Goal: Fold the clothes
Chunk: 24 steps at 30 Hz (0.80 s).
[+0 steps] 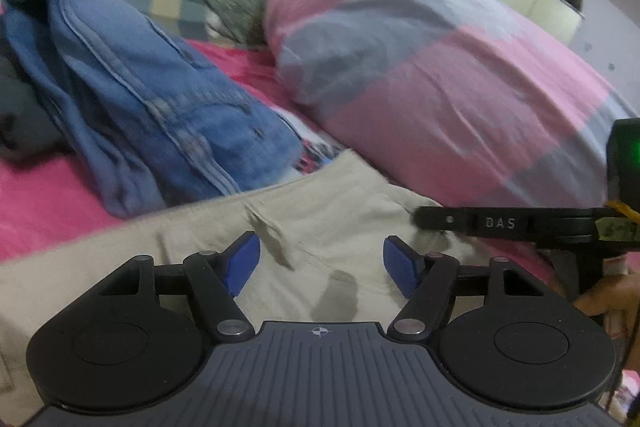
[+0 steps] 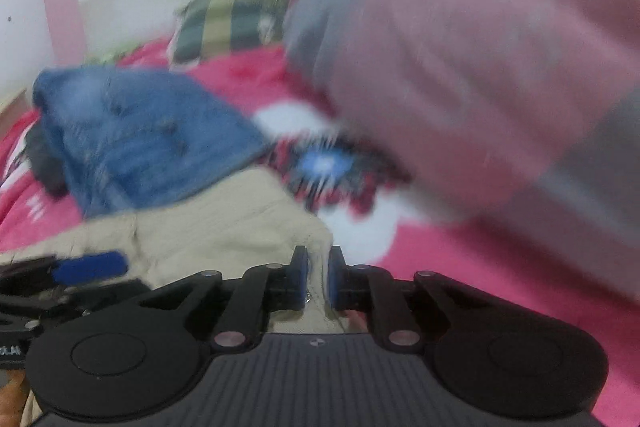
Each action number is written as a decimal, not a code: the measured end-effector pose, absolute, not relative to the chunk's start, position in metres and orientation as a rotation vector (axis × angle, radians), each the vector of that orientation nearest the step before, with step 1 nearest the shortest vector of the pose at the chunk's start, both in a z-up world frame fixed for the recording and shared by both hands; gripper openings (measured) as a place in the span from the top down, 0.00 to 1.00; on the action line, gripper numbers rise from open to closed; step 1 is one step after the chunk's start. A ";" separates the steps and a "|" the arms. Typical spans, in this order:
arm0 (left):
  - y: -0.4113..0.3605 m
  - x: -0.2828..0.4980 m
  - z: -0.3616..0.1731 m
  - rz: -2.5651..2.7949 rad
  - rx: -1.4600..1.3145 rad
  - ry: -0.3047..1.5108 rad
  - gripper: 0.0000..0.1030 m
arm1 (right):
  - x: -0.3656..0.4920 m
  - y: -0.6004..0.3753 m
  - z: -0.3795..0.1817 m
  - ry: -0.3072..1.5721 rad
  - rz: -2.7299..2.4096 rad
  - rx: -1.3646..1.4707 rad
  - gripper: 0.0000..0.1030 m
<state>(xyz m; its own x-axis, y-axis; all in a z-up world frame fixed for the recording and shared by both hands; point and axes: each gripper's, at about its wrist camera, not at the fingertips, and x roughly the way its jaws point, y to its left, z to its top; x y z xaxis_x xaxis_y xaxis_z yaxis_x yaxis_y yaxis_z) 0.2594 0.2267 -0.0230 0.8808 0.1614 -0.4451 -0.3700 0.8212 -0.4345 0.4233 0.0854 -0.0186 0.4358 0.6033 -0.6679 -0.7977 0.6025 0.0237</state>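
While beige cotton trousers point(image 1: 224, 239) lie spread on pink bed sheet point(image 1: 36, 203), corner is pinched by right tongs point(image 2: 318, 277), clenched on thin fold. Left tongs point(image 1: 321, 263) held released above cloth. Risks judged: shallow pinch slips; dragged cloth snags crumpled blue denim jeans point(image 1: 132, 87) overlapping far edge.

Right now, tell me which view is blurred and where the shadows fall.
Right wrist view: heavy motion smear across the blue jeans and pink-grey quilt; only the right gripper, shut on the beige garment, stays sharp. Left wrist view: mostly sharp, slight blur on the quilt; the open left gripper casts soft shadows onto the beige cloth; fisheye bends the edges.
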 end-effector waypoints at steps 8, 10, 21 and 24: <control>0.224 0.267 -0.025 0.298 -0.499 0.428 0.32 | 0.441 0.100 -0.057 0.723 0.810 -0.281 0.84; 0.225 0.265 -0.024 0.290 -0.508 0.422 0.32 | 0.442 0.095 -0.052 0.726 0.777 -0.261 0.63; 0.220 0.243 0.000 0.196 -0.549 0.332 0.28 | 0.357 -0.129 0.113 0.598 0.474 0.008 0.44; 0.210 0.235 0.009 0.126 -0.562 0.330 0.28 | 0.308 -0.186 0.131 0.577 0.382 0.040 0.43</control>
<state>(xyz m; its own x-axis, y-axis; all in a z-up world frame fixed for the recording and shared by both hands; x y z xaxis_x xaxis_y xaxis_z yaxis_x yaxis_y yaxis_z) 0.2353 0.2100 0.0092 0.9400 0.0280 -0.3401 -0.2066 0.8401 -0.5016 0.3080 -0.1861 0.1311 0.7701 0.3631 -0.5245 -0.3409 0.9292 0.1426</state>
